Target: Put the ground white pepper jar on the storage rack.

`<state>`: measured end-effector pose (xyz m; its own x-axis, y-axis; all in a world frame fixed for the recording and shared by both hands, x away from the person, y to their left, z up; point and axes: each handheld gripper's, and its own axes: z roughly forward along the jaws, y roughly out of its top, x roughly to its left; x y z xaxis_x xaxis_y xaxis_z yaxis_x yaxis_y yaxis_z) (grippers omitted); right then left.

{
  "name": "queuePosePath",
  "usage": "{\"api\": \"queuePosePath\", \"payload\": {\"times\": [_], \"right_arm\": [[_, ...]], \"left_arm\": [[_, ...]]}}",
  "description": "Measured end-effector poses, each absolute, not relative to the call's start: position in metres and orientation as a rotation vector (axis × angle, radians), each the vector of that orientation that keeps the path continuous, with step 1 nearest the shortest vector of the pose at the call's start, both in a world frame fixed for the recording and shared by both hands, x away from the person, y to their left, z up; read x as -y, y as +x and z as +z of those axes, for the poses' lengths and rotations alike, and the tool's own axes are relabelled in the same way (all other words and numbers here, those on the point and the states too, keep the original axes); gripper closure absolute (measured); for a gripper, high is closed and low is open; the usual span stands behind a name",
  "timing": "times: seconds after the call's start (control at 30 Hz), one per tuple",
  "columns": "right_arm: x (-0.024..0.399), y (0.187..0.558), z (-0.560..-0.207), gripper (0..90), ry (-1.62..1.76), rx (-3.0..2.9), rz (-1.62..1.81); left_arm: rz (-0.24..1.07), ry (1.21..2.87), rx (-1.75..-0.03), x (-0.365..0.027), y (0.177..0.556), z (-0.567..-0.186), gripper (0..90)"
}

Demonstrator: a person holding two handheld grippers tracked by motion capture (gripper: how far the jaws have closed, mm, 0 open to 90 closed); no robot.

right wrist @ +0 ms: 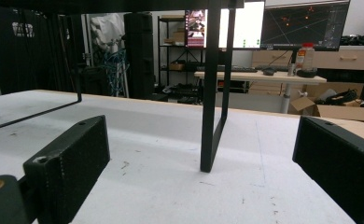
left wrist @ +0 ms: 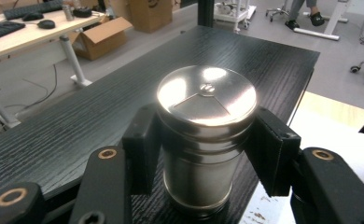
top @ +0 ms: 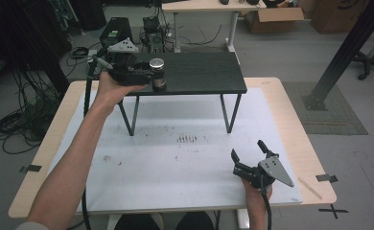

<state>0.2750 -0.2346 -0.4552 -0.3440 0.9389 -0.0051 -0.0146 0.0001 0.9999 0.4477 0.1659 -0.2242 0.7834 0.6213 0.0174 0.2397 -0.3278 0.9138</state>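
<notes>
- The left gripper (top: 152,76) is clamped on a metal tin (top: 157,73), one jaw pressed to each side of its body just below the lid.
- The metal tin (left wrist: 203,140) stands upright near the front left edge of the black shelf (top: 199,72), a small raised stand on the worktop (top: 175,158).
- Its shiny lid carries a triangular marking.
- The right gripper (top: 247,153) rests low near the worktop's front right, jaws spread wide, holding nothing.
- In the right gripper view, a shelf leg (right wrist: 213,93) stands between the parted jaws, farther off and untouched.
</notes>
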Motion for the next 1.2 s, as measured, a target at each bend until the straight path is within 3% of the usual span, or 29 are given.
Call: {"api": "queuePosePath", "payload": {"times": [1.2], "right_arm": [[0.2345, 0.2751, -0.4552, 3.5, 1.008, -1.455, 1.466]], "left_arm": [[0.440, 1.879, -0.658, -0.1680, 0.4492, -0.2283, 48.9]]}}
